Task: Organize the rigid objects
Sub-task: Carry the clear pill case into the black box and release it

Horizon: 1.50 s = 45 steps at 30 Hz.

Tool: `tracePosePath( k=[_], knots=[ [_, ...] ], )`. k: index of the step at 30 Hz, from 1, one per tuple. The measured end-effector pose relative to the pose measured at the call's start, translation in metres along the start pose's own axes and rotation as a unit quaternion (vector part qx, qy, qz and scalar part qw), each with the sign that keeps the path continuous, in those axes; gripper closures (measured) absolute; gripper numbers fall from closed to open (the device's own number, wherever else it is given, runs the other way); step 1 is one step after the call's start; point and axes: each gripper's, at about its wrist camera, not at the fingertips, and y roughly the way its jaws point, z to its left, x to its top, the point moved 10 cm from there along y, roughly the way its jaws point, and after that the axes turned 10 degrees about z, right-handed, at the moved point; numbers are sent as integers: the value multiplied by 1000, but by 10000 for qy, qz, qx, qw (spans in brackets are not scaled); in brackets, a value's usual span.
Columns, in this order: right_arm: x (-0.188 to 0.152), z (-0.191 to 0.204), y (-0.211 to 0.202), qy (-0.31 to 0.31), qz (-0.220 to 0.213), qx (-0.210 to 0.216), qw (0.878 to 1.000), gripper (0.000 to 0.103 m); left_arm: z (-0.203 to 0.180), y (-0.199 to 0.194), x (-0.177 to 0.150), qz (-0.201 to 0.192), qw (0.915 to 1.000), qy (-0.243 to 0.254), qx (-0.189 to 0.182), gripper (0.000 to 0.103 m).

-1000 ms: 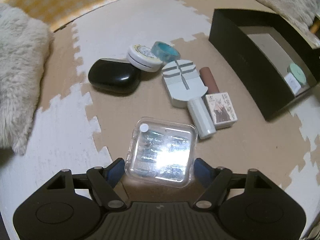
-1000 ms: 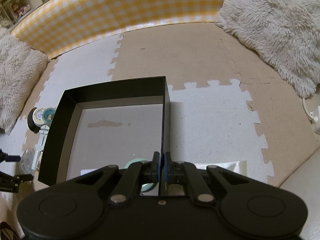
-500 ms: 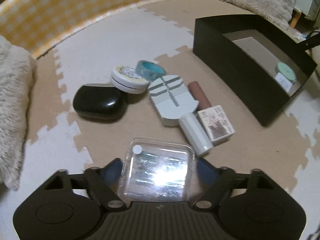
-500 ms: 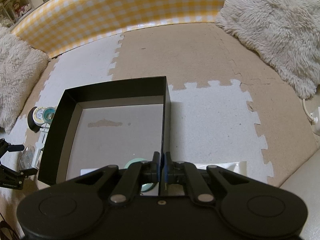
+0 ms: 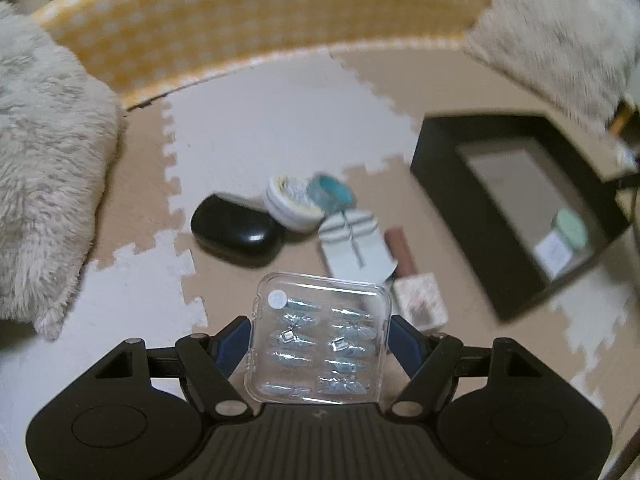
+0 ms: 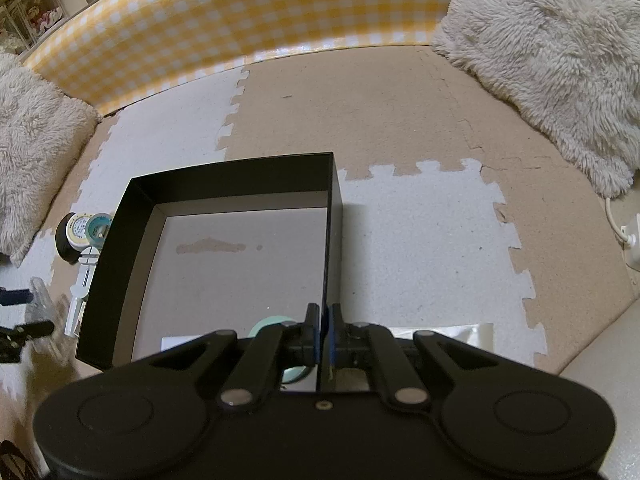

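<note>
We see the left gripper clamped on a clear plastic case of small blue nail tips, lifted above the foam mat; at 2 o'clock in the left wrist view sits the open black box, holding a mint round tin and a white card in one corner; right gripper is pinched on the black box's right wall, near 6 o'clock; loose items stay on the mat: black case, white tin, teal tape roll.
</note>
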Motion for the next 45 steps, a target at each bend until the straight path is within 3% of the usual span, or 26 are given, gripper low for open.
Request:
tracePosePath(
  k=[5, 13, 23, 31, 36, 38, 40, 45],
  knots=[
    [-1, 0, 0, 19, 6, 17, 10000, 98, -27, -22, 16, -287, 9964, -537, -595, 28],
    [-1, -4, -5, 81, 10, 185, 9998, 99, -96, -34, 56, -589, 9846, -792, -1442, 28],
    [-17, -3, -15, -10, 31, 224, 9997, 99, -162, 17, 106, -520, 9757, -1189, -1768, 28],
    [-17, -3, -14, -32, 30, 257, 9997, 99, -193, 59, 125, -500, 9566, -1941, -2114, 28],
    [-17, -5, -13, 16, 33, 326, 9995, 99, -199, 79, 129, -443, 9513, -2219, -2092, 27],
    [-17, -4, -13, 3, 40, 321, 9995, 99, -199, 85, 126, -337, 9509, -2238, -2110, 25],
    [-17, -4, -12, 2, 52, 335, 9994, 99, -199, 89, 123, -252, 9523, -2251, -2043, 14],
    [-16, -5, -12, 7, 55, 367, 9993, 99, -194, 89, 113, -167, 9585, -2084, -1938, 14]
  ],
)
